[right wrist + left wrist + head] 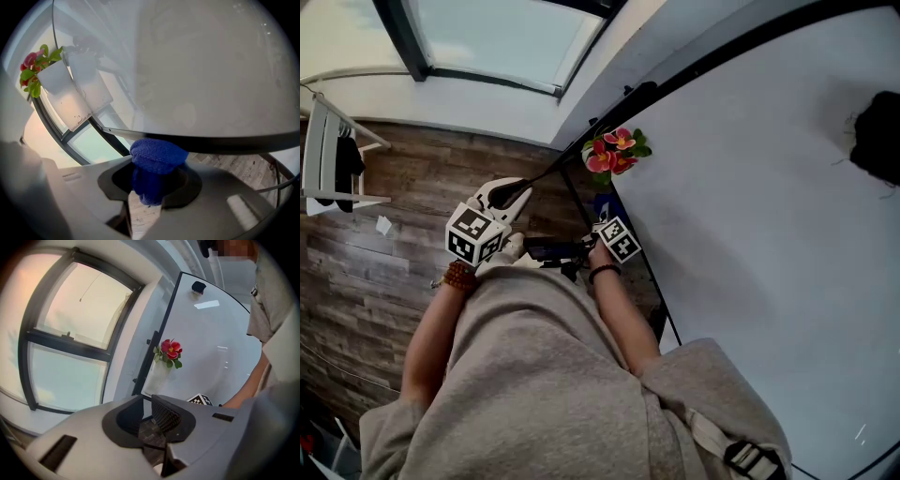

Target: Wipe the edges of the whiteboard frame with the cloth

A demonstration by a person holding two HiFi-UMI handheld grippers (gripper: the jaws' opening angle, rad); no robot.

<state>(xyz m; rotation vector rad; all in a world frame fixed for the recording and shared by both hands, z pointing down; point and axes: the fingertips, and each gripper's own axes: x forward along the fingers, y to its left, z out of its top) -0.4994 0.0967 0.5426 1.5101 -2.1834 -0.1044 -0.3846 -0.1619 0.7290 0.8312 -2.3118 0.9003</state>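
A white whiteboard [759, 216] with a thin black frame [664, 305] fills the right of the head view. My right gripper [604, 214] is at the frame's edge near the board's corner, shut on a blue cloth [157, 157]. In the right gripper view the bunched cloth presses up against the black frame strip [225, 142]; my right gripper [153, 174] sits just below it. My left gripper [523, 190] hangs to the left of the board, away from it. Its jaws stand open [143, 405] with a narrow gap and nothing between them.
Red flowers in a white holder [614, 152] hang at the board's corner, just beyond the right gripper. A black object [877, 136] sticks to the board at far right. A window [487, 37] lies beyond, a white rack [328, 159] at left on the wooden floor [366, 272].
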